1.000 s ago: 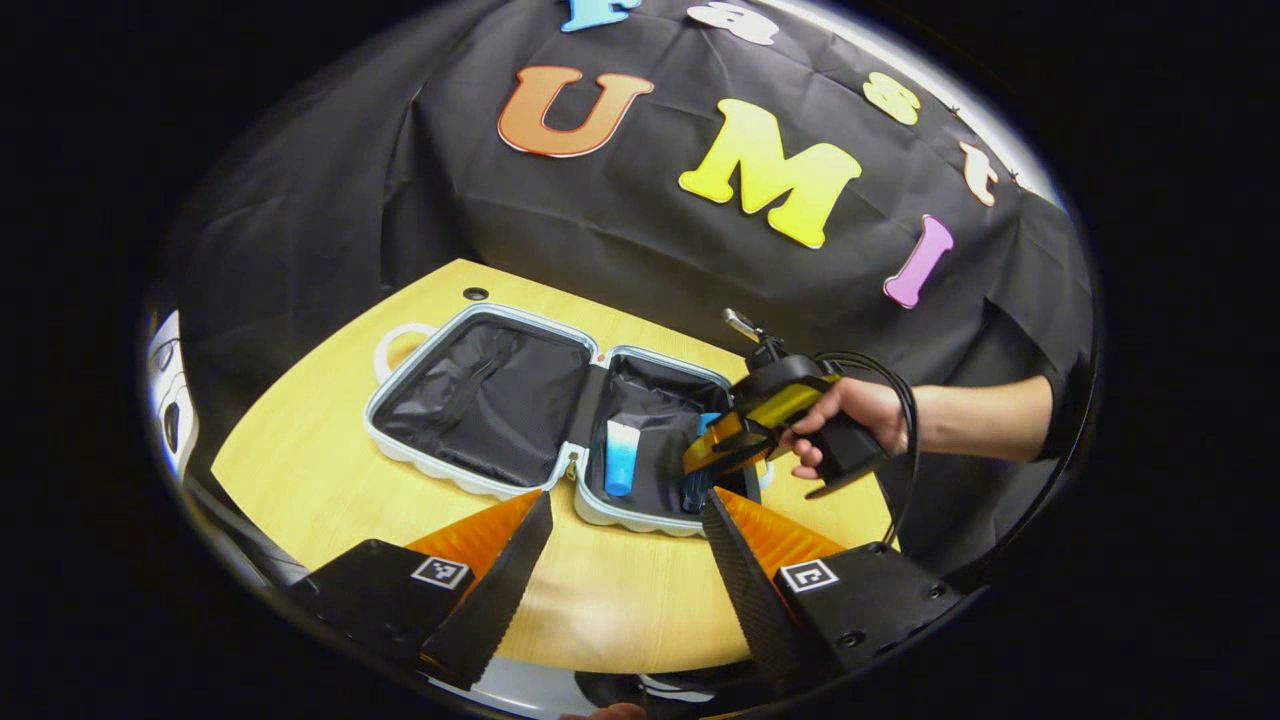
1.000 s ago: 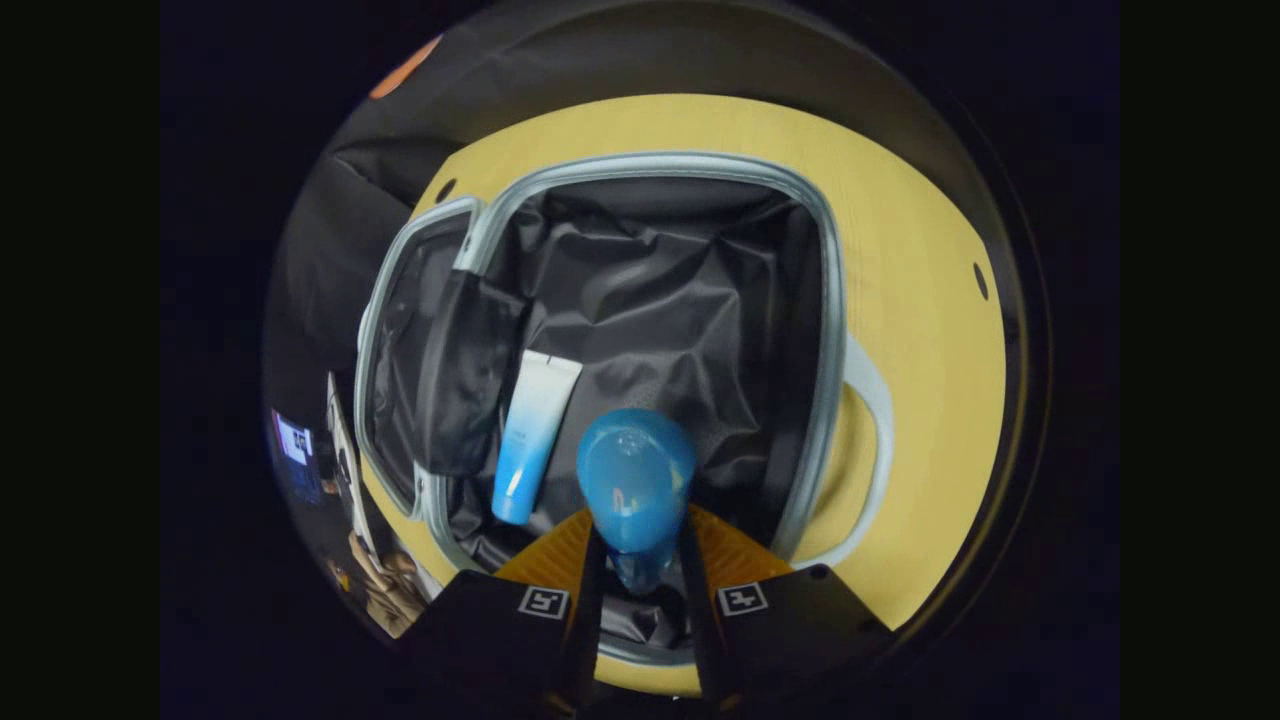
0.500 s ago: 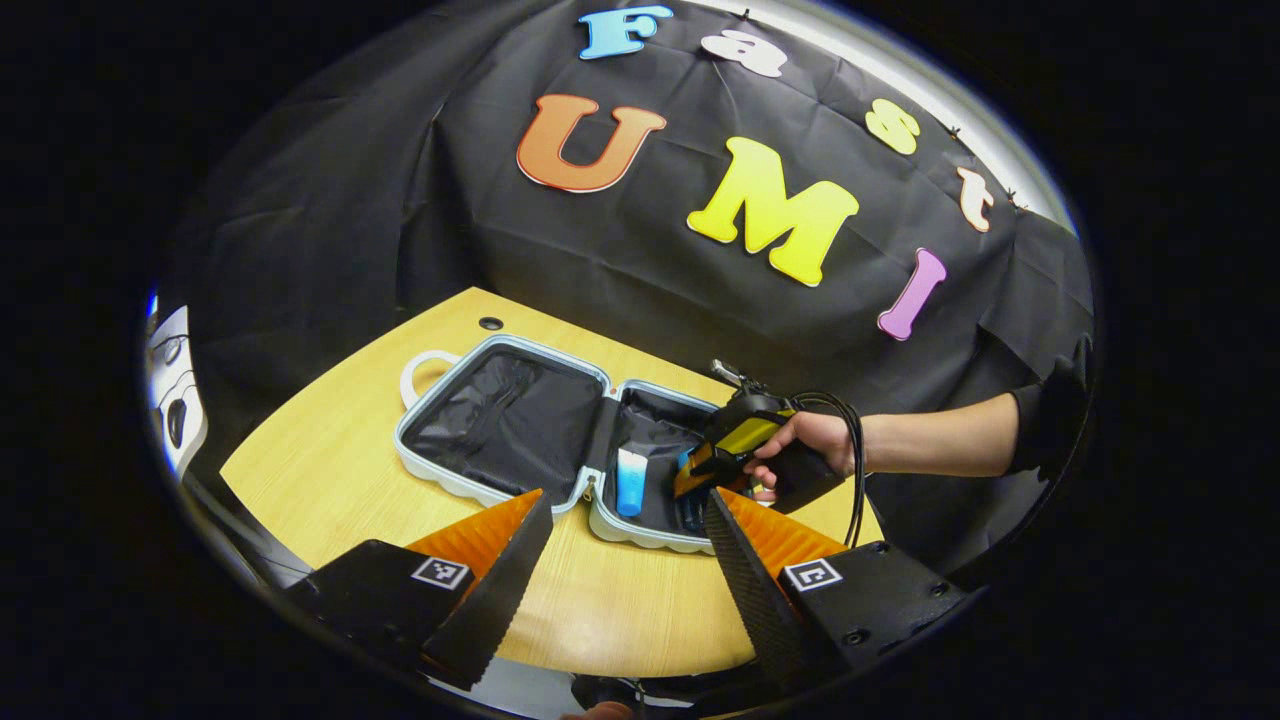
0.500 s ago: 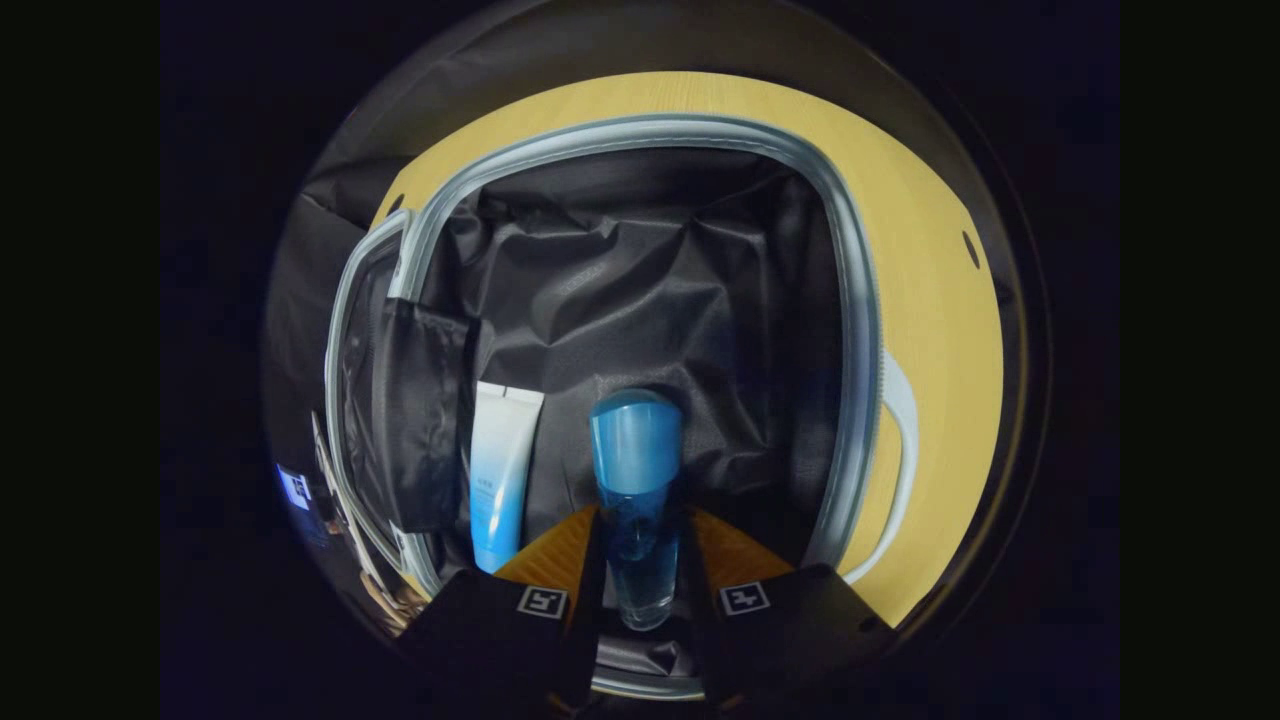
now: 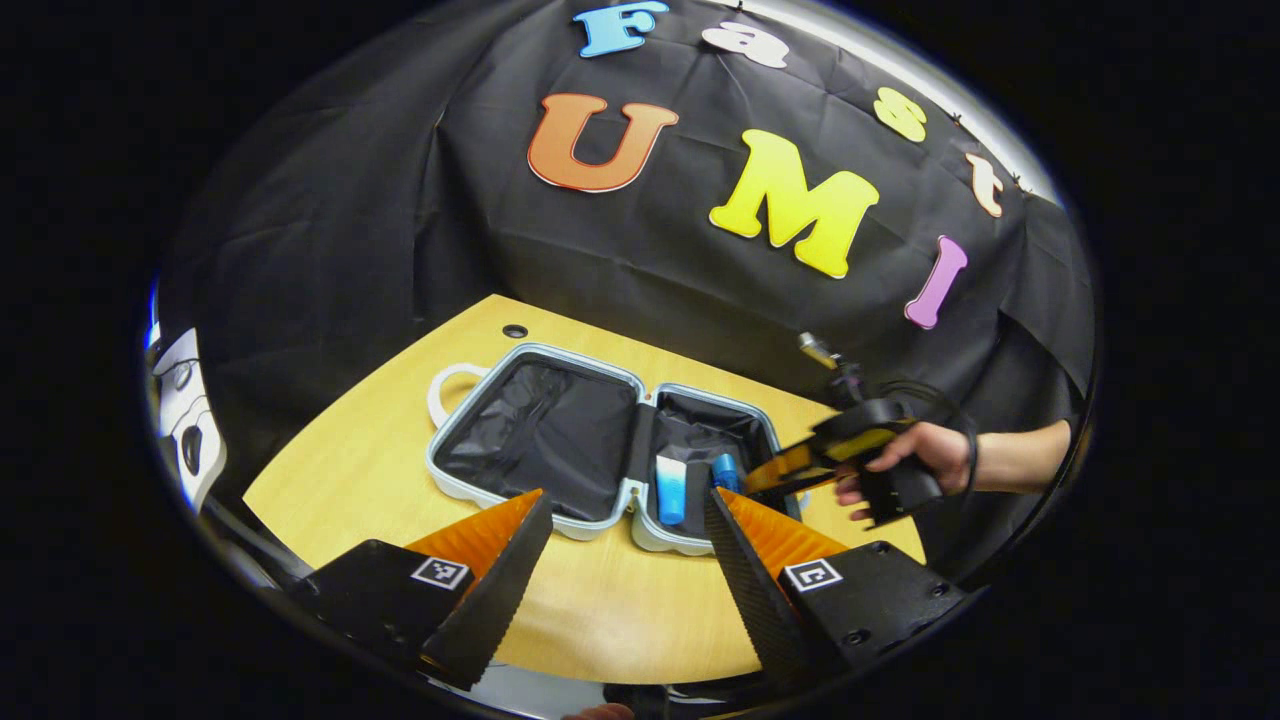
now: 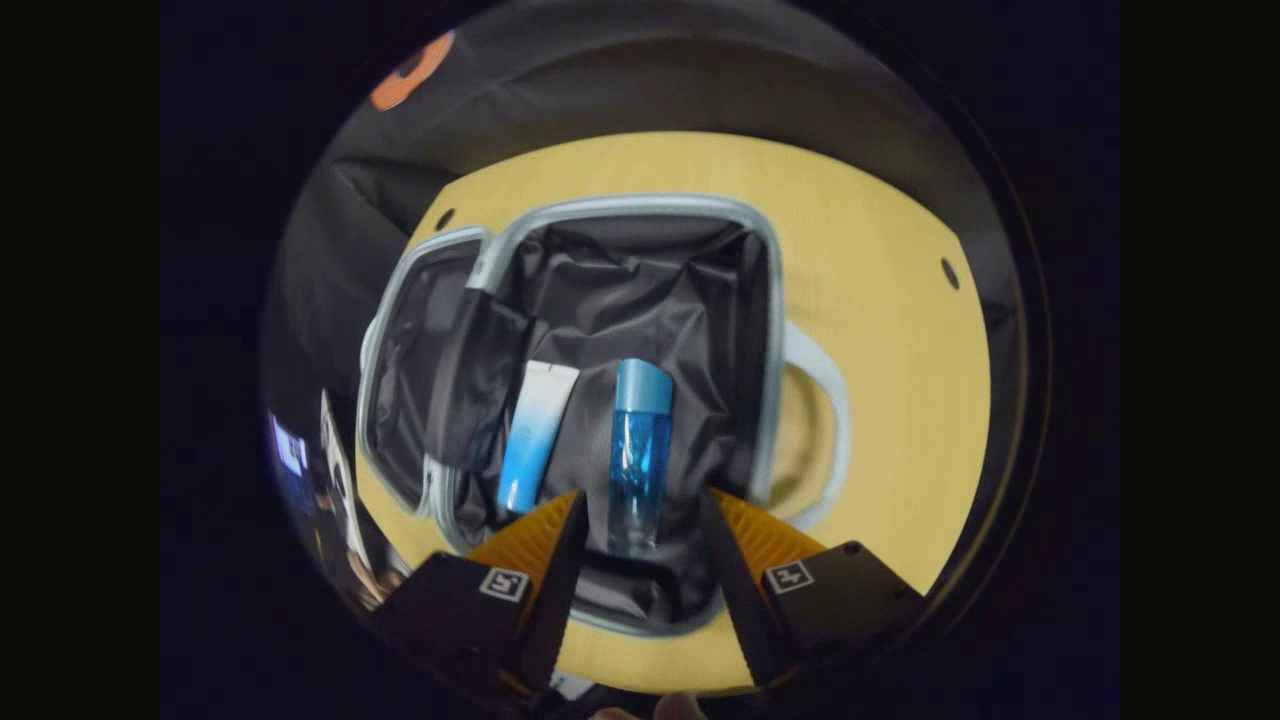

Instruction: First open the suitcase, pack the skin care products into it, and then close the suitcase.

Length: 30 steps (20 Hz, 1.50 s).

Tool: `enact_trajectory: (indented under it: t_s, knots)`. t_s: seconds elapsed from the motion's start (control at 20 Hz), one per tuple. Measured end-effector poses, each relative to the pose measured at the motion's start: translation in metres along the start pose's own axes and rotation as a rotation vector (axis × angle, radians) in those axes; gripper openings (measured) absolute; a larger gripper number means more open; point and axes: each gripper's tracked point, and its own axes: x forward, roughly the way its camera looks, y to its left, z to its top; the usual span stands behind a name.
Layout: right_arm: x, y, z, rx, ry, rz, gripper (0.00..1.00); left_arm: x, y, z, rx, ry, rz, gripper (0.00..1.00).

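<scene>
The suitcase (image 6: 770,330) lies spread open on the yellow worktop (image 6: 880,300), both dark-lined halves facing up, its pale handle loop (image 6: 825,380) on the side away from the hinge. Two skin care products rest side by side in the half nearer the right tongs (image 6: 637,535): a white-to-blue tube (image 6: 535,432) next to the hinge flap, and a clear blue bottle (image 6: 638,455) with a blue cap just beside it, lying flat on the lining. The right tongs are released, their jaws spread wide with the base of the bottle between them but apart from both, so the bottle looks set down. In the left gripper view the left tongs (image 5: 625,560) hover over the near edge of the worktop, jaws spread and grasping nothing, while the person's hand (image 5: 915,465) holds the right tongs just beside the suitcase (image 5: 600,445). The packing step seems at or near its end; I see no other product on the worktop. The next move, I judge, is closing: one pair of tongs must catch the rim of the empty half and swing it over the hinge onto the filled half, without nudging the bottle or tube out of place. There is small print on the tube, too small to read, and no brand can be made out on the suitcase.
</scene>
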Motion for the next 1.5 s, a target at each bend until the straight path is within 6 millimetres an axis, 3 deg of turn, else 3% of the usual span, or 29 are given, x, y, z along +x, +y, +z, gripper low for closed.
enact_trajectory:
  t_s: [0.05, 0.2, 0.3, 0.35, 0.55, 0.7, 0.85, 0.95, 1.15, 1.25, 1.3, 1.35, 1.45, 1.5]
  knots:
    - [-0.025, -0.008, 0.003, -0.036, -0.11, 0.001, 0.64, 0.008, 0.009, 0.001, 0.004, 0.009, 0.011, 0.99]
    - [-0.091, -0.041, 0.005, -0.106, -0.427, -0.057, 0.69, 0.028, 0.029, 0.003, -0.057, 0.024, 0.013, 0.98]
    - [-0.13, -0.067, -0.008, -0.118, -0.556, -0.109, 0.67, 0.044, 0.051, 0.008, -0.091, 0.018, 0.038, 0.98]
    - [-0.145, -0.079, -0.017, -0.117, -0.6, -0.137, 0.71, 0.054, 0.067, 0.01, -0.093, 0.024, 0.053, 1.0]
    - [-0.191, -0.115, -0.044, -0.148, -0.681, -0.217, 0.7, 0.099, 0.144, 0.029, -0.109, 0.041, 0.108, 0.99]
    - [-0.218, -0.124, -0.058, -0.285, -0.699, -0.255, 0.7, 0.144, 0.193, 0.036, -0.143, 0.088, 0.136, 0.98]
    - [-0.233, -0.114, -0.06, -0.382, -0.727, -0.257, 0.73, 0.191, 0.226, 0.032, -0.158, 0.149, 0.187, 0.97]
    - [-0.233, -0.112, -0.061, -0.394, -0.716, -0.264, 0.73, 0.214, 0.248, 0.024, -0.154, 0.186, 0.224, 0.96]
    - [-0.227, -0.126, -0.061, -0.35, -0.661, -0.291, 0.74, 0.245, 0.266, 0.015, -0.167, 0.247, 0.224, 0.92]
    - [-0.228, -0.137, -0.06, -0.306, -0.651, -0.309, 0.74, 0.254, 0.266, 0.015, -0.196, 0.254, 0.231, 0.87]
    - [-0.229, -0.142, -0.061, -0.281, -0.646, -0.315, 0.74, 0.257, 0.269, 0.014, -0.212, 0.254, 0.243, 0.77]
    - [-0.23, -0.146, -0.062, -0.254, -0.644, -0.312, 0.74, 0.26, 0.274, 0.014, -0.224, 0.252, 0.261, 0.75]
    - [-0.229, -0.154, -0.065, -0.216, -0.638, -0.313, 0.74, 0.258, 0.268, 0.009, -0.238, 0.277, 0.254, 0.42]
    - [-0.229, -0.157, -0.067, -0.202, -0.639, -0.316, 0.74, 0.257, 0.268, 0.011, -0.223, 0.283, 0.273, 0.32]
